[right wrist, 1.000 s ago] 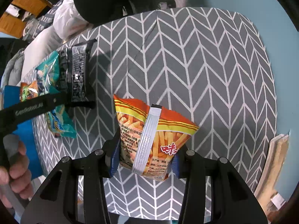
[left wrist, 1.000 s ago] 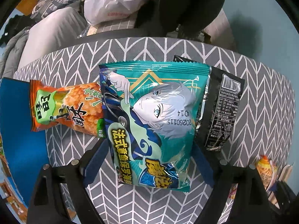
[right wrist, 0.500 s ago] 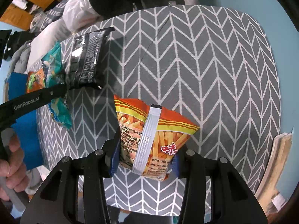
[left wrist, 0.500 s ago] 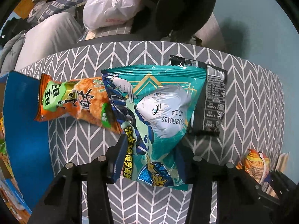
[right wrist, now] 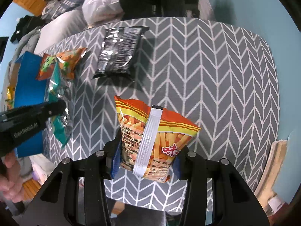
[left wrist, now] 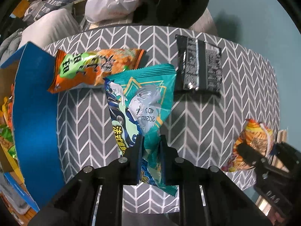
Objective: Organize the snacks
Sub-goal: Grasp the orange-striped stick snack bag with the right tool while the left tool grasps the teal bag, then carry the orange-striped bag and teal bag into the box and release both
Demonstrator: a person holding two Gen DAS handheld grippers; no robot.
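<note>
My left gripper is shut on a teal anime snack bag, pinching its lower part and lifting it off the grey chevron table. It also shows in the right wrist view. My right gripper is shut on an orange fries bag, held above the table; it also shows in the left wrist view. An orange-green snack bag and a black snack bag lie on the table beyond.
A blue cardboard box with several snacks inside stands open at the table's left edge. A white plastic bag and bedding lie behind the table. A wooden board leans at the right.
My left gripper has closed on the teal bag and raised it, crumpling it narrow. The black bag now lies uncovered. The right gripper keeps holding the fries bag.
</note>
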